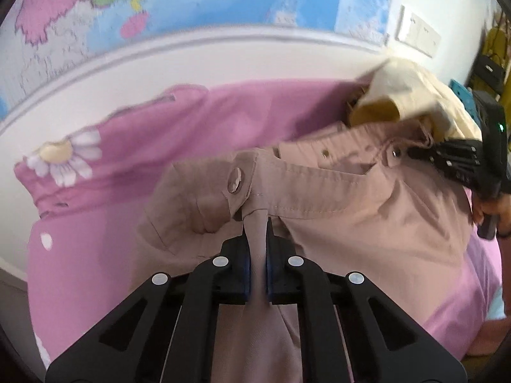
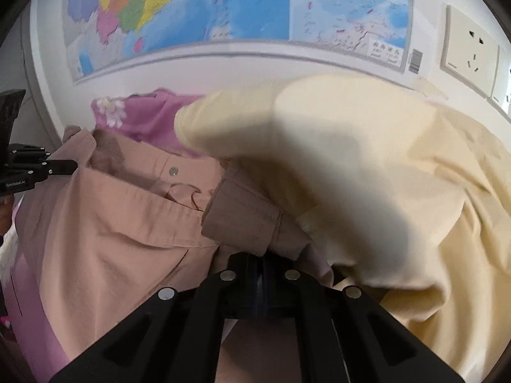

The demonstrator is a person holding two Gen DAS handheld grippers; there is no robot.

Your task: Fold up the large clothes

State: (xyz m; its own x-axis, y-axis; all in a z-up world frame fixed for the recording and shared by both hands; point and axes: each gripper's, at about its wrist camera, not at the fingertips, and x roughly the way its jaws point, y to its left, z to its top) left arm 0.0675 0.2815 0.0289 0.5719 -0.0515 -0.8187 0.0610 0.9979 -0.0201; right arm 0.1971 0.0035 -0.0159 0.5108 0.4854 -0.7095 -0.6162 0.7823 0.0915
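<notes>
A beige-pink jacket (image 1: 351,210) with snap buttons hangs stretched between my two grippers above a pink bed. My left gripper (image 1: 257,226) is shut on a fold of the jacket near a buttoned cuff. My right gripper (image 2: 263,261) is shut on the jacket's other side by a sleeve cuff (image 2: 242,220); its fingertips are hidden in cloth. The right gripper also shows in the left wrist view (image 1: 415,153), and the left gripper in the right wrist view (image 2: 68,167). A cream-yellow garment (image 2: 367,175) lies bunched at the right, overlapping the jacket.
The bed has a pink sheet (image 1: 207,127) with a daisy print (image 1: 64,156). A white wall with a map poster (image 2: 239,6) stands behind. Wall sockets (image 2: 469,51) are at the right. The cream garment (image 1: 408,92) sits at the bed's far right.
</notes>
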